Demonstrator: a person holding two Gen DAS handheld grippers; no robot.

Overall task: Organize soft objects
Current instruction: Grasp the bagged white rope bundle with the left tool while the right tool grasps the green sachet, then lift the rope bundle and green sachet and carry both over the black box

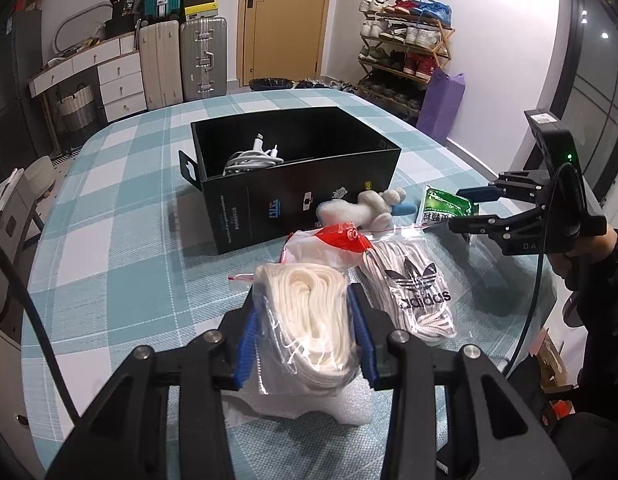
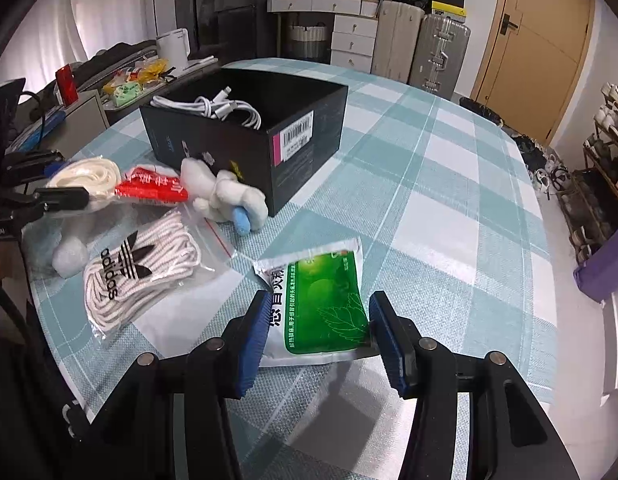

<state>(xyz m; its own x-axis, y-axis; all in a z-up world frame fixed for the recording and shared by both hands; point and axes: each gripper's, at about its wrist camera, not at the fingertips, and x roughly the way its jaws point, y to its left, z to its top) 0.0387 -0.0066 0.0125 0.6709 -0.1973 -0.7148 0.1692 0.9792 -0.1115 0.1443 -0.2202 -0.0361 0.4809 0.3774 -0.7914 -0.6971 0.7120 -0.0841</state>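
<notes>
L gripper clamps lace bag; "adidas" bag beside; R gripper straddles sachet.

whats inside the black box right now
Inside the black box only a coiled white charging cable shows, lying toward one end. The near walls hide most of the floor in both views, so anything lying low there cannot be seen.

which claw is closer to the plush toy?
Neither clearly. The right claw straddles the green packet, beside the plush toy; the left claw straddles a white lace bag, short of it.
</notes>
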